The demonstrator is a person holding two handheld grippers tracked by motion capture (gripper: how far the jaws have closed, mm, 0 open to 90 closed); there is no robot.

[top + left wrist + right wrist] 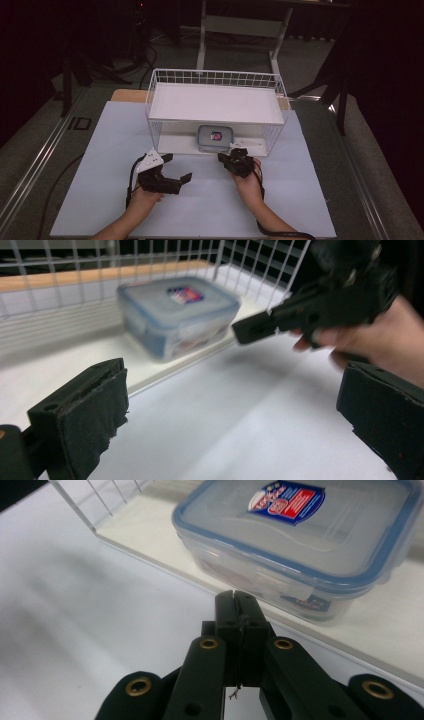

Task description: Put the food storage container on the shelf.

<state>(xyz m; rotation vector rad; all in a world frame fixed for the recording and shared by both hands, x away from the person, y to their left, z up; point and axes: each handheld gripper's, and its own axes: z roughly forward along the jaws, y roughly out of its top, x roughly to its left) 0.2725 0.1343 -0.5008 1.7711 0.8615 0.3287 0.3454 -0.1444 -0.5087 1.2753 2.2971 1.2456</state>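
Note:
A clear plastic food box [215,138] with a blue-rimmed lid and a red and blue label sits on the lower shelf of a white wire rack [155,131], at its open front. My right gripper [239,151] is shut with nothing in it, its tips just short of the box's [300,545] front right corner. In the right gripper view the closed jaws point at the box's latch side. My left gripper [180,168] is open on the table left of it, and in its own view the box [177,315] lies ahead between its wide pads [85,412], with the right gripper [252,330] to the side.
The rack's upper white shelf [215,102] overhangs the box. A white sheet [210,200] covers the table in front. Metal rails [45,150] run along the table's left and right sides. A stand's legs [202,45] are behind the rack.

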